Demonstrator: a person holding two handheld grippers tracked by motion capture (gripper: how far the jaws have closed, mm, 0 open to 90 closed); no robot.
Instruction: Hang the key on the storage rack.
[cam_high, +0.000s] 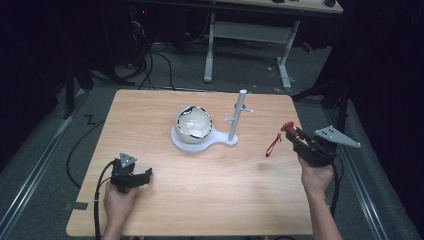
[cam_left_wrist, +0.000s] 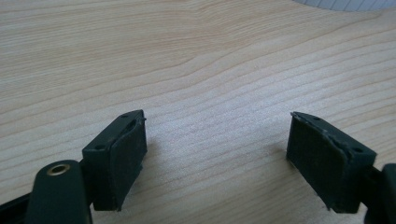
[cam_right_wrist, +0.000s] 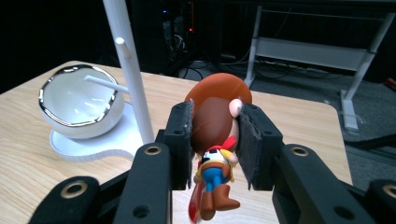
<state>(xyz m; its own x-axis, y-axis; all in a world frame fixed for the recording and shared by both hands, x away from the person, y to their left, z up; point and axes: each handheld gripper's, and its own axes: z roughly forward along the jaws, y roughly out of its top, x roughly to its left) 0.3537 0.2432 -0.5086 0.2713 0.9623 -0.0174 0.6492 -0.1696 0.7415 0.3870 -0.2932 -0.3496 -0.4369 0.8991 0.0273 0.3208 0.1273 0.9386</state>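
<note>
A small cowboy figurine (cam_right_wrist: 215, 135) with a big brown hat and a red strap (cam_high: 273, 145) is clamped by the head in my right gripper (cam_right_wrist: 215, 109). The gripper (cam_high: 294, 134) is shut on the toy and held above the table's right side, with the strap hanging below. Up and to its left stands a white rack (cam_high: 237, 117) with short pegs on a white base; its pole (cam_right_wrist: 128, 65) shows close ahead. A white bowl-shaped shell (cam_high: 194, 123) with a silvery rim rests on that base. At the near left, my left gripper (cam_high: 145, 175) rests low over the wood, open and empty (cam_left_wrist: 217, 140).
The wooden table (cam_high: 200, 200) has bare surface between the two hands and along its front. Beyond the far edge are a white desk frame (cam_high: 250, 35), cables and dark floor. The table's right edge runs just under my right hand.
</note>
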